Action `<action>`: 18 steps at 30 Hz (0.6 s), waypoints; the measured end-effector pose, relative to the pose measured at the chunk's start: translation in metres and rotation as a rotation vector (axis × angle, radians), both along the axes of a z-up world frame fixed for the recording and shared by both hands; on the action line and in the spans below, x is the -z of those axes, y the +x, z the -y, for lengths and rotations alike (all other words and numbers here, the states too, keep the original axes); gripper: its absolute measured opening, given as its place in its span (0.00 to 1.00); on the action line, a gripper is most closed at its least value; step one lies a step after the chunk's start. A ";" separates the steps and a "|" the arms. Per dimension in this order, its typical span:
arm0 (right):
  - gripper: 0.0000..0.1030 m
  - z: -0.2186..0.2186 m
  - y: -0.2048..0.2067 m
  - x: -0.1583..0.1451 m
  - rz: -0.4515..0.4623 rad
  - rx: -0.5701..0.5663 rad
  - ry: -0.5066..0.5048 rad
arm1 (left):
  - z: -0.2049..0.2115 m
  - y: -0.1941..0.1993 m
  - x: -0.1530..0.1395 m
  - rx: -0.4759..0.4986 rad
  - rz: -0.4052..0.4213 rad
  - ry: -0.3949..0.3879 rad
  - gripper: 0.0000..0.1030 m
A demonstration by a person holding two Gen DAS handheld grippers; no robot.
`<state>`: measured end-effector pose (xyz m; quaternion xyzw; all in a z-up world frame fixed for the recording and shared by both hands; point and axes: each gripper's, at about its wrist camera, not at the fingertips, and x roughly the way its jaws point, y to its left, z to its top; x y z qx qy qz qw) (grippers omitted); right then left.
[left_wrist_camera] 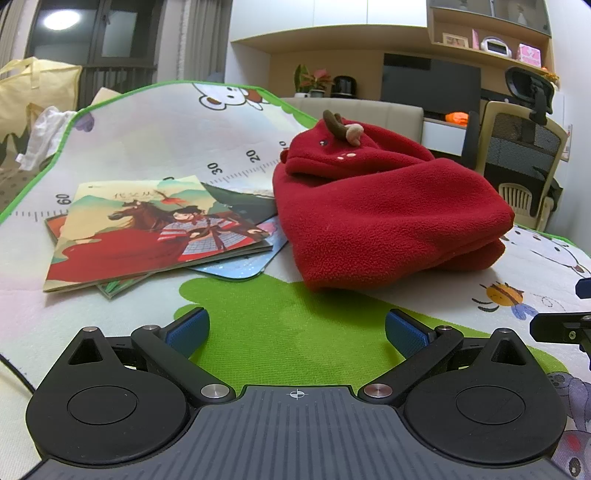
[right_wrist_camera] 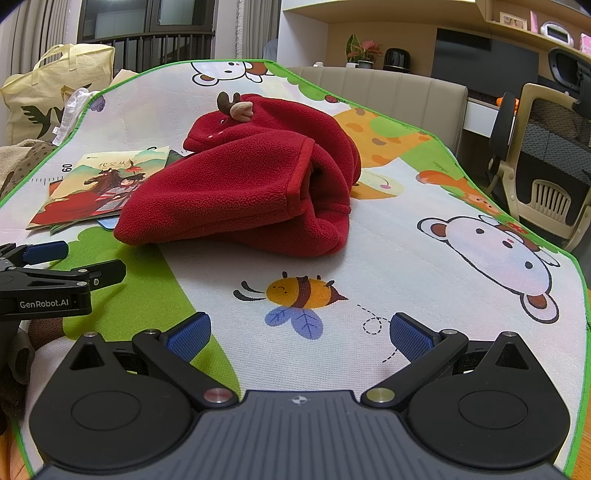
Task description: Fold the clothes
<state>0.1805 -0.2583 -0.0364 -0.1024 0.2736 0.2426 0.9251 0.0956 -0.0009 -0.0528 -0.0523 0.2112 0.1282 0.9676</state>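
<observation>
One cartoon play mat [right_wrist_camera: 388, 236], seemingly indoors.

Bright ceiling lamp [left_wrist_camera: 59, 18], soft shadows, sharp focus, bowed edges.

This is a home, a living room or child's room. A cartoon play mat [right_wrist_camera: 388, 229] with a bee and bears covers the surface, and picture books [left_wrist_camera: 147, 229] lie on it. Behind stand a padded sofa back [right_wrist_camera: 388, 88], potted plants [right_wrist_camera: 364, 51], a dark screen [left_wrist_camera: 430, 85], wall shelves [left_wrist_camera: 491, 40] with trinkets, a mesh office chair [left_wrist_camera: 524, 147] and a yellow storage bag [right_wrist_camera: 55, 88].
</observation>
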 end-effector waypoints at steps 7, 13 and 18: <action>1.00 -0.002 0.000 0.000 0.002 0.003 -0.003 | 0.000 0.000 0.000 -0.003 0.002 0.000 1.00; 1.00 -0.002 -0.001 0.000 0.003 0.005 -0.004 | 0.000 0.000 0.000 -0.004 0.003 0.000 1.00; 1.00 -0.001 -0.001 0.000 0.003 0.005 -0.004 | 0.000 0.000 0.000 -0.004 0.004 0.000 1.00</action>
